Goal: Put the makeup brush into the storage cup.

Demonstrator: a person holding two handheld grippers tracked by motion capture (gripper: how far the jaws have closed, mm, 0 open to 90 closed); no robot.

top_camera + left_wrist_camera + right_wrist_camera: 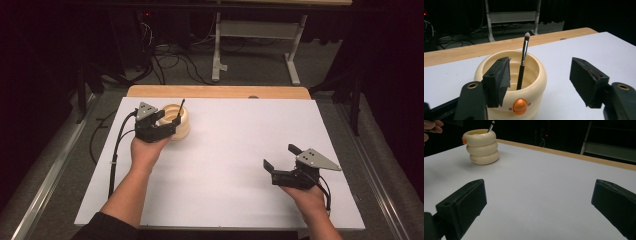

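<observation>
My left tongs (540, 82) apart over the cream ringed holder (510, 82), makeup brush (523, 62) upright inside, apparently untouched, on the white bench (225, 150), my right tongs (278, 158) apart, well away.

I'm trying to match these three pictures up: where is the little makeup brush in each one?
High view: brush upper left, standing in the cream ringed cup.
Left gripper view: brush centre, leaning inside the cup.
Right gripper view: brush top left, tip above the cup.
Shared landmark: the cup.
</observation>
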